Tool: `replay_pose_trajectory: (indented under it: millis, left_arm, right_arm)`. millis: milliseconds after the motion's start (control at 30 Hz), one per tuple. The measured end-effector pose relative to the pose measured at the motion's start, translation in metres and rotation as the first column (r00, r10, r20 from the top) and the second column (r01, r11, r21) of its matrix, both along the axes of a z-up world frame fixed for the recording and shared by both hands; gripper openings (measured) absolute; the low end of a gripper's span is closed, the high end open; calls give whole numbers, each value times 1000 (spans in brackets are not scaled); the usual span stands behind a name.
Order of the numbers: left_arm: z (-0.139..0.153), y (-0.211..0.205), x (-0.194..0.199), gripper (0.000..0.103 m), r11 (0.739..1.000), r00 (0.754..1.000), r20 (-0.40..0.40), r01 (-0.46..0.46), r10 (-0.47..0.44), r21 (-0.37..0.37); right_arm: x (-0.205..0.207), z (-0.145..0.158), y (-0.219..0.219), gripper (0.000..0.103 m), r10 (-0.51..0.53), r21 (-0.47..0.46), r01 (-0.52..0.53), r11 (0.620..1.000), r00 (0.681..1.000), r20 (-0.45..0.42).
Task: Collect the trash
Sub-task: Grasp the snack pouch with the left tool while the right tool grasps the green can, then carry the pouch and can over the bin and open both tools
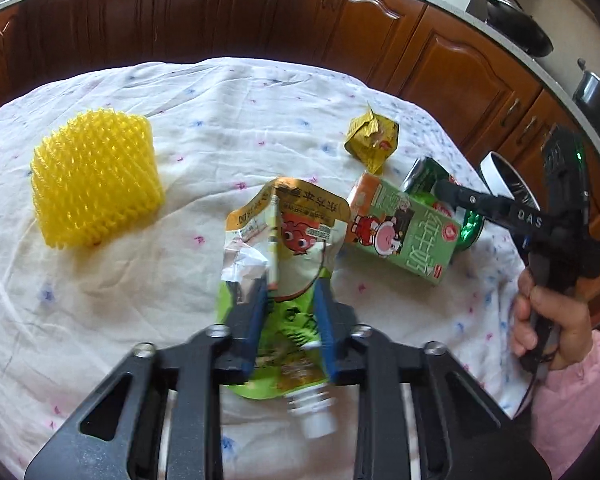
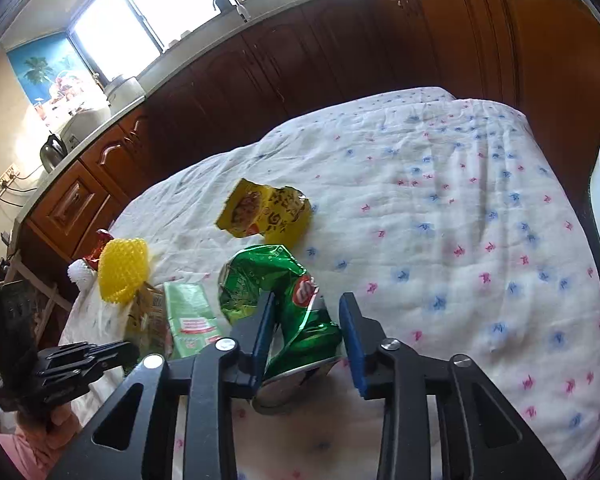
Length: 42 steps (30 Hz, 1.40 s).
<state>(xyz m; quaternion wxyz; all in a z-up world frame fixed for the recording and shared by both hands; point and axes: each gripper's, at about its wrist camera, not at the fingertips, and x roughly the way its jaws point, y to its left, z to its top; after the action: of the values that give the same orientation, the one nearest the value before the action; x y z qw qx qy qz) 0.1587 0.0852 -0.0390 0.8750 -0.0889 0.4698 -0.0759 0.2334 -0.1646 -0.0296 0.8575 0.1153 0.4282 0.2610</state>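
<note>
Spouted pouch (image 1: pixel 288 264): flattened green and orange drink pouch with a white screw spout, lying near the front middle of the surface; torn silver top edge points away from the left wrist camera.
Left gripper (image 1: pixel 290 300): its blue-padded fingers (image 1: pixel 256 320) are pinching the spouted pouch across its lower body, one pad on each side.
Crushed can (image 2: pixel 288 308): dented green drink can lying on its side, silver end toward the right wrist camera, just right of the carton.
Right gripper (image 2: pixel 308 320): fingers straddle the crushed can; the left pad (image 2: pixel 266 336) touches the can's wall, while a narrow gap shows at the right pad, so the fingers stand spread around it rather than clamped.
Carton (image 1: pixel 404 228): green and orange drink carton with cartoon figures, lying flat between the spouted pouch and the crushed can, touching or nearly touching both.
Yellow wrapper (image 1: pixel 372 140): crumpled yellow foil packet, beyond the carton and apart from it.
Foam net (image 1: pixel 96 180): yellow mesh fruit sleeve, well to the left of the spouted pouch.
Surface (image 1: pixel 220 112): covered by a creased white cloth with small blue and pink marks.
Hand (image 1: pixel 552 320): grips the right gripper's handle; a pink sleeve shows at the wrist.
Surroundings: brown wooden cabinets (image 1: pixel 220 12) behind the surface; a dark pan (image 1: pixel 516 24) on the counter above them.
</note>
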Motion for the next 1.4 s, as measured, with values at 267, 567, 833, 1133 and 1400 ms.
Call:
replay_pose_trajectory:
  millis: [267,567,833,1133,1400]
  left_arm:
    - [6,-4,-3,3,999,999,12,34,-34,-23]
    - [42,-21,-13,3,997,992,107,71,-67,-34]
    - [58,-69,-9,3,983,976,134,177,-170,-41]
    - [56,-132,4,3,961,955,127,274,-268,-26]
    - [54,-182,14,3,937,931,118,349,-346,-3]
  right_arm:
    - [-46,21,-16,31,-68,-1,69,998,994,91]
    - [-84,38,-55,31,-200,-20,207,978,964,175]
    - [-102,47,-103,31,-305,3,310,951,932,197]
    - [-114,55,-150,31,-407,20,413,911,886,221]
    - [-117,54,-184,31,-479,24,486,873,849,226]
